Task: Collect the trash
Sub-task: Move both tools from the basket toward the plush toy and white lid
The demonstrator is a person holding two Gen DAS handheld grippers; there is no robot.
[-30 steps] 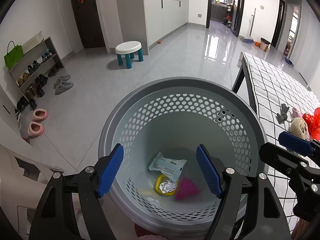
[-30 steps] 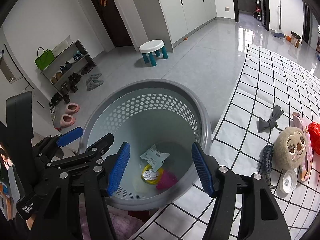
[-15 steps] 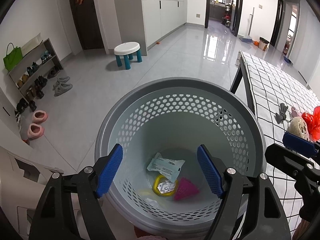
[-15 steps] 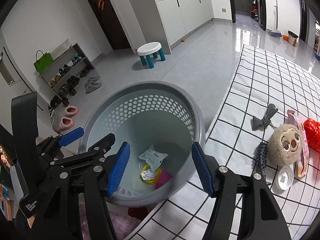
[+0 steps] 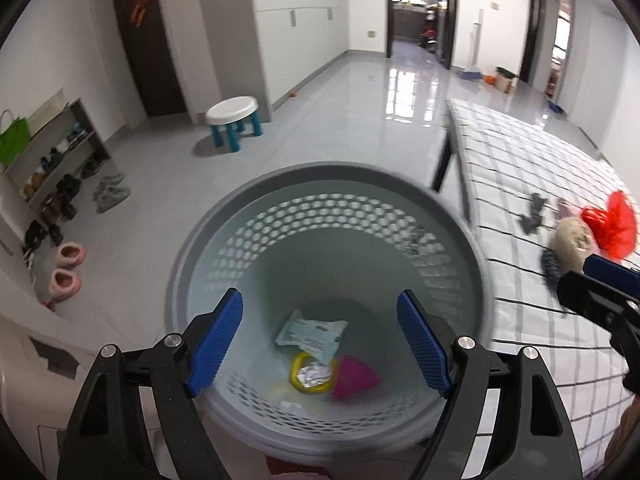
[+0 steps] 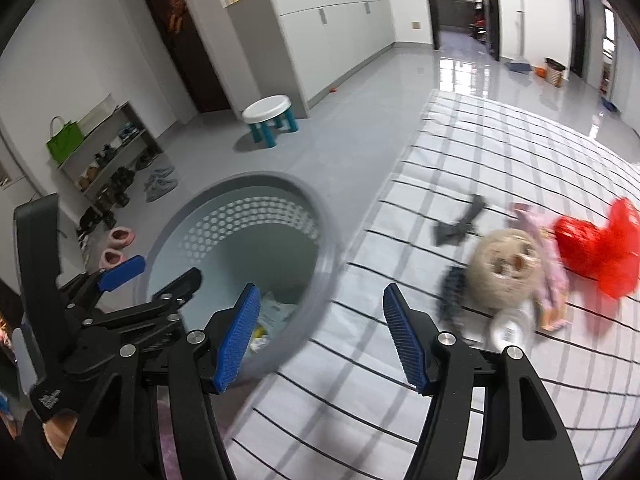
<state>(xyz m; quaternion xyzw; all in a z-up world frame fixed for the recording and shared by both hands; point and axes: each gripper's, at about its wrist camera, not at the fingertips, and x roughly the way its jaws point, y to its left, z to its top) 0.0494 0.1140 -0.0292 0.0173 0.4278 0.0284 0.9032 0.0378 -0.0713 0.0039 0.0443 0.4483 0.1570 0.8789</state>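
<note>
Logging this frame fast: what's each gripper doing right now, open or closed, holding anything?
Left gripper: open, holding nothing, above the trash basket.
Right gripper: open, holding nothing, over the checked tablecloth.

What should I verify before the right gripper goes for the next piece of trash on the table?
1. Right gripper open and empty: ok.
2. Left gripper open and empty, over the basket: ok.
3. Trash in the basket: ok, white wrapper and pink piece lie at the bottom.
4. Target in sight: ok, red plastic bag lies on the checked tablecloth.
5. Target isolated: not ok, plush toy lies right beside it.
6. Sharp view for aiming: not ok, table items are blurred.
</note>
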